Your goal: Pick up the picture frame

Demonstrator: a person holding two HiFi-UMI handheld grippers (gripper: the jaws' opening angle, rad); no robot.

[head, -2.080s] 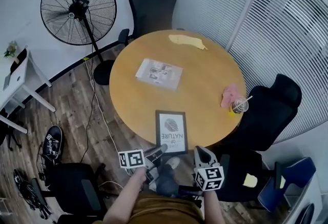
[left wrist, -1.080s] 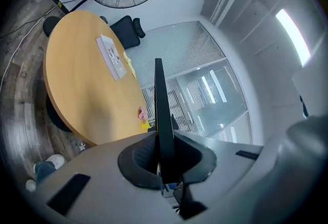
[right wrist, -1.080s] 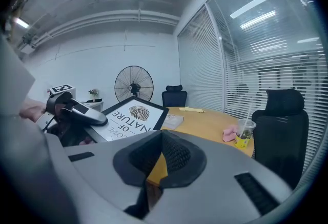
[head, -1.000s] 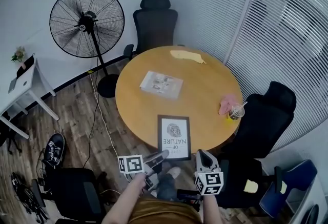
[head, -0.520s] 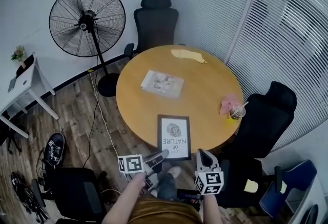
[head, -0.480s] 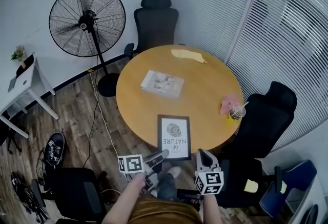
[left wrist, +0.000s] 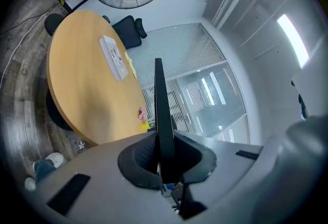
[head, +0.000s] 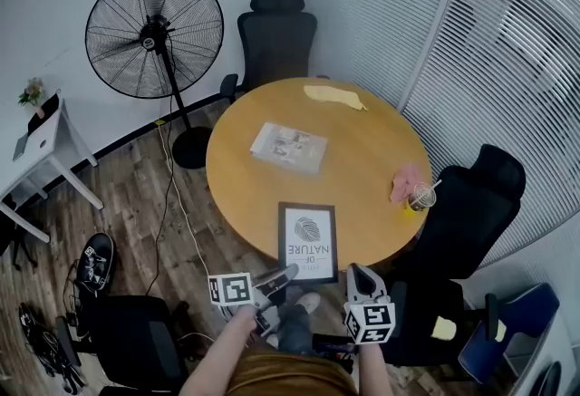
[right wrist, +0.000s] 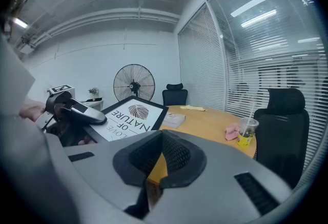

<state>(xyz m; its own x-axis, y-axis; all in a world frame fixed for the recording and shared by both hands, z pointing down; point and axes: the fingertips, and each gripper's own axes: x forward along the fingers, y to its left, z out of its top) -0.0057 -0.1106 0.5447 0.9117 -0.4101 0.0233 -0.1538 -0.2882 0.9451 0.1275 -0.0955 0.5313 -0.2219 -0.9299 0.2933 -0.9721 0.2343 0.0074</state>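
The black picture frame (head: 306,241) with a white "Love of Nature" print lies at the near edge of the round wooden table (head: 362,140) and overhangs it. My left gripper (head: 288,273) is shut on the frame's near left corner. In the left gripper view the frame's thin black edge (left wrist: 158,105) stands clamped between the jaws. The right gripper view shows the frame (right wrist: 130,114) tilted up at the left, with the left gripper (right wrist: 77,112) on it. My right gripper (head: 355,272) hangs just off the frame's near right corner, shut and holding nothing.
On the table lie a booklet (head: 288,146), a yellow cloth (head: 333,96), a pink cloth (head: 405,180) and a plastic cup with a straw (head: 421,196). Black office chairs (head: 276,27) (head: 476,195) ring the table. A standing fan (head: 154,23) and a white desk (head: 36,140) are at the left.
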